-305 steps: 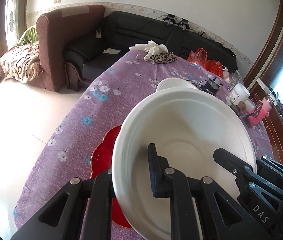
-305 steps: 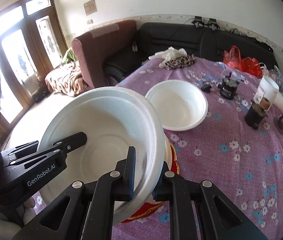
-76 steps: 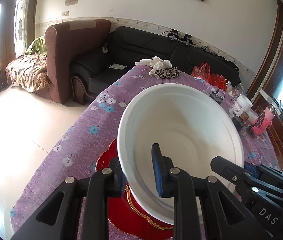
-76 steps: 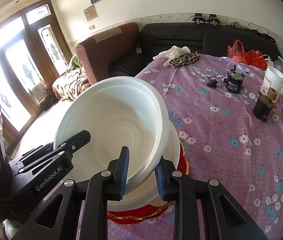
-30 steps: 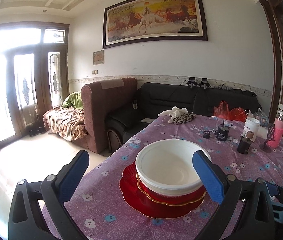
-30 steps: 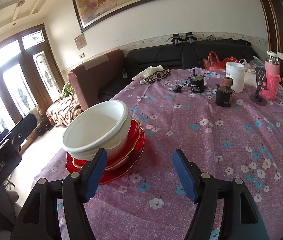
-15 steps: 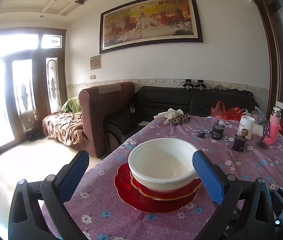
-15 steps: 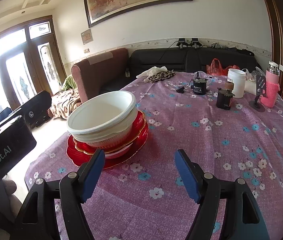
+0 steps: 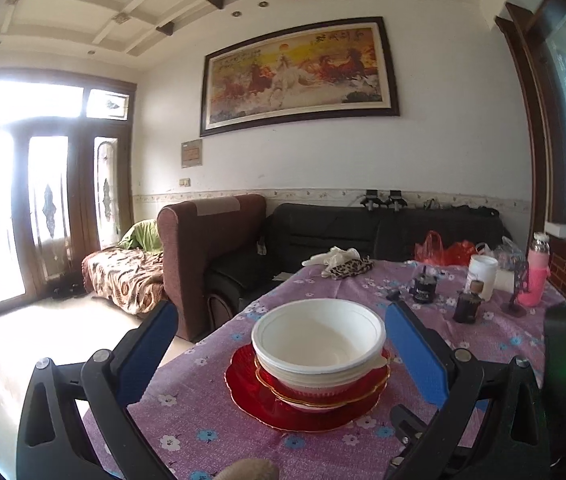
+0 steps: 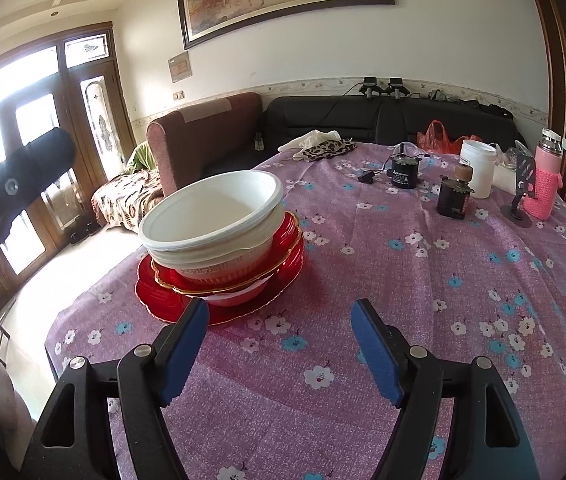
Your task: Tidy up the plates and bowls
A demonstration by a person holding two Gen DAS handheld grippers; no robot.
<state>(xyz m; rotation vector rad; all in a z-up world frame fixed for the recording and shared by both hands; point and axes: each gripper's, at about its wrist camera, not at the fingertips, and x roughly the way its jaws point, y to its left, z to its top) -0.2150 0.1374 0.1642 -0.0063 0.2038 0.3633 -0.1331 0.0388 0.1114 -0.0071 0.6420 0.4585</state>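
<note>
A stack of white bowls [image 9: 319,340] sits nested on red plates [image 9: 251,392] near the table's near-left corner. The same stack of bowls [image 10: 215,220] and red plates [image 10: 163,296] shows at the left in the right wrist view. My left gripper [image 9: 279,352] is open and empty, pulled back from the stack. My right gripper [image 10: 279,344] is open and empty, above the cloth to the right of the stack.
The table has a purple flowered cloth [image 10: 443,280]. At its far side stand a white jar [image 10: 477,168], a dark jar [image 10: 453,198], a pink bottle [image 10: 545,176], a small black device [image 10: 403,174] and a leopard-print cloth [image 10: 325,148]. Sofas [image 9: 323,236] stand beyond.
Earlier both grippers held white bowls over the red plates. The bowls now rest stacked on the plates, both grippers have opened and drawn back and upward.
</note>
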